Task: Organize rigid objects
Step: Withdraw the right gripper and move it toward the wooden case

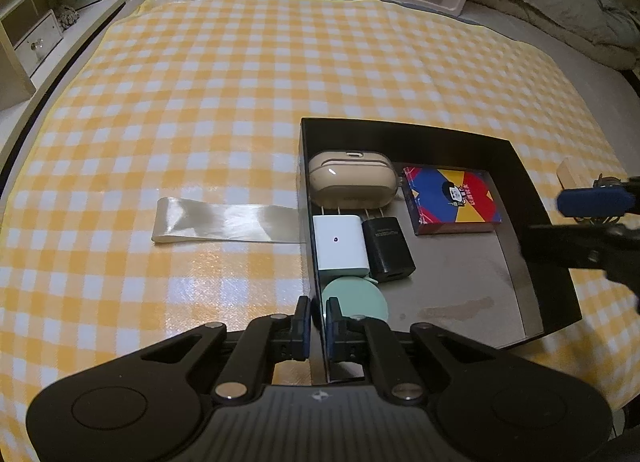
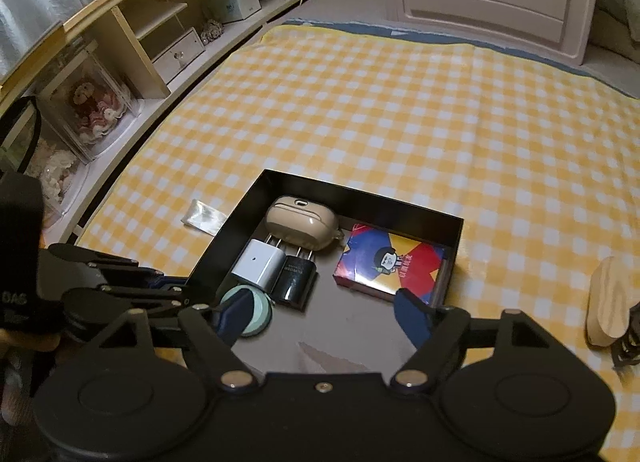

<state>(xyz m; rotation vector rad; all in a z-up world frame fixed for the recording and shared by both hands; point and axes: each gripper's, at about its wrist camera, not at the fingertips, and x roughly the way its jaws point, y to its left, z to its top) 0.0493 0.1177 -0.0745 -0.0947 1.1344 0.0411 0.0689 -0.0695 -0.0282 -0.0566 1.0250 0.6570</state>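
My left gripper (image 1: 316, 316) jaws pinch the box (image 1: 524, 197) wall at 6 o'clock; right gripper (image 2: 326, 312) jaws gape empty over it.

We note the mint round case (image 1: 357, 299) at the near left corner of the black box (image 1: 532, 197) is partly hidden by a finger in both views. The right hand-held gripper (image 1: 576, 221) is blurred and cut by the frame edge beside the box. Lettering on the black charger (image 1: 386, 248) inside is too small to read. The wooden piece (image 2: 606, 304) right of the box is partly cut off.
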